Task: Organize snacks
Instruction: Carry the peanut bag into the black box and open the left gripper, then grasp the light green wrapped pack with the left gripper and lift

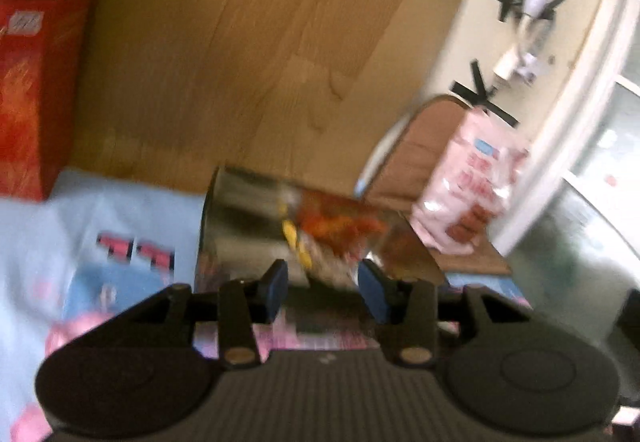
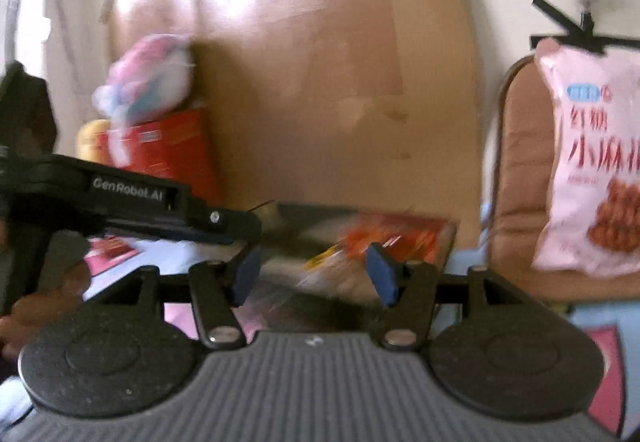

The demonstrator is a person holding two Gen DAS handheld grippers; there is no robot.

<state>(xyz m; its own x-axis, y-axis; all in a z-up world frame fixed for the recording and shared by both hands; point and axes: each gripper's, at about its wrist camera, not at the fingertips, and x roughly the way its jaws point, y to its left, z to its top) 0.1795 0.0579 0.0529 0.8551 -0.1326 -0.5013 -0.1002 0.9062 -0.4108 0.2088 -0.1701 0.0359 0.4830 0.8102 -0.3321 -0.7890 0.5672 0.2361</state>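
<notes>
The silver and orange snack packet (image 1: 304, 226) lay flat on the pale blue printed cloth (image 1: 60, 226), just ahead of both sets of jaws and partly between them. It looked like a thin foil pouch: light, crinkly and glossy, so probably slippery under flat pads and easy to crush if its contents are brittle; a sealed edge or a corner seemed the safest place to pinch. The left gripper (image 1: 322, 288) stood with its blue pads partly apart, the near edge of the packet in the gap, but the blur hid whether either pad touched it, so no grip could be claimed. The right gripper (image 2: 316, 274) had its jaws wider, with the packet's near end between them and no pad visibly pressing. Both pointed forward and gently downward, side by side; in the right wrist view the left one reached in from the left of the jaws, a hand (image 2: 24, 314) beneath it. A pink snack bag (image 2: 592, 162) stood well right of the jaws against a brown cushion (image 2: 520, 170), a red box (image 2: 168, 154) well to the left.
</notes>
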